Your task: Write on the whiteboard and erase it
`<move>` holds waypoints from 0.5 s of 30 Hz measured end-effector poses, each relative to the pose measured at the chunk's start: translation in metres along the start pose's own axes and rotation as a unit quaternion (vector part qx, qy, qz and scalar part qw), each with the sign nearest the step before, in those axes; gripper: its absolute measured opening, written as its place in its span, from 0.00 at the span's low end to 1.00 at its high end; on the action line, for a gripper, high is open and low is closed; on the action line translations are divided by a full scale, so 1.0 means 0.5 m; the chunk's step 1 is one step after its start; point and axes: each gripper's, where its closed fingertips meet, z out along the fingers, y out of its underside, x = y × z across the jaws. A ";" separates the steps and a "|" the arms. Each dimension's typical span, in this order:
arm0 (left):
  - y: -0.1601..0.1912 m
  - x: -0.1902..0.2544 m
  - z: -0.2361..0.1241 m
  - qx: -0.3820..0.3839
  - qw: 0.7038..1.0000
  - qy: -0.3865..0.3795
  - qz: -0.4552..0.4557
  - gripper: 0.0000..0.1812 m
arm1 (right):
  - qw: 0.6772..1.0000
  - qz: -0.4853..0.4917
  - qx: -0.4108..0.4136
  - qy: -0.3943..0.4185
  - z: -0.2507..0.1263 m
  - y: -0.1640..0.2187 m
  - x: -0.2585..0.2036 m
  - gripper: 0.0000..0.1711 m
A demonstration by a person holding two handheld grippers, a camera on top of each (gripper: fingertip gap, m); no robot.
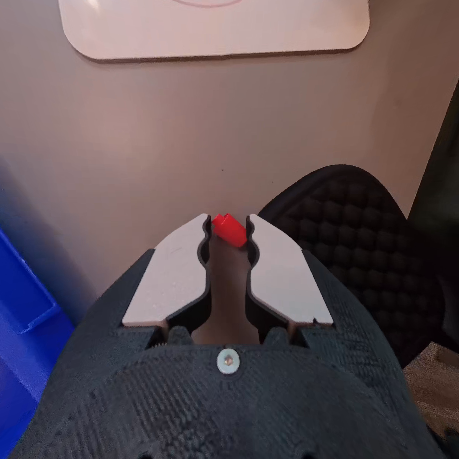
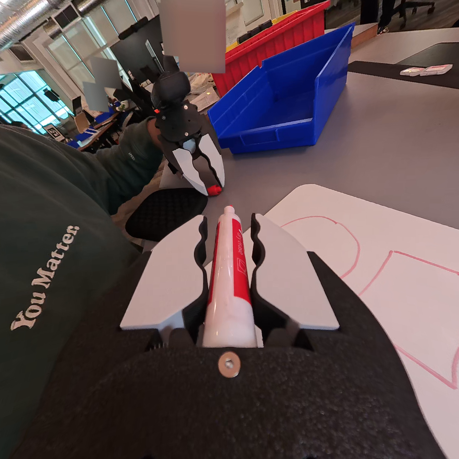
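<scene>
Holding the marker [image 2: 229, 273] lengthwise in my right gripper [image 2: 228, 218], tip bare, beside the whiteboard [image 2: 372, 310] with its pink outlines, I pinch the red cap [image 1: 229, 233] in the left gripper [image 1: 228, 223] at the table [image 1: 149, 149], presumably for recapping.

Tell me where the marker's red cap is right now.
The small red plastic cap is pinched at the tips of the left gripper, low over the grey table, between the black mesh chair seat and the blue plastic bin.
</scene>
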 end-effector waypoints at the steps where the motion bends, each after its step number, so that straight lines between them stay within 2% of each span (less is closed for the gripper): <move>1: 0.008 -0.002 0.003 -0.016 1.000 -0.001 -0.001 0.14 | 1.000 0.000 -0.002 -0.001 0.002 0.002 0.000 0.20; 6: 0.007 -0.021 0.006 -0.030 0.999 -0.017 0.003 0.13 | 1.000 -0.002 -0.010 -0.003 0.008 0.009 0.000 0.20; 8: -0.024 -0.040 0.004 0.021 0.999 -0.029 0.001 0.13 | 1.000 -0.002 -0.010 -0.003 0.008 0.009 0.001 0.20; 11: -0.120 -0.048 -0.007 0.183 0.983 -0.017 -0.021 0.13 | 1.000 -0.003 -0.009 0.002 0.008 0.011 0.008 0.20; 12: -0.138 -0.048 -0.003 0.212 0.977 -0.015 -0.025 0.13 | 1.000 -0.002 -0.010 0.004 0.009 0.012 0.010 0.20; 15: -0.153 -0.043 0.034 0.212 0.977 -0.030 0.008 0.13 | 1.000 -0.001 -0.012 0.007 0.011 0.016 0.016 0.20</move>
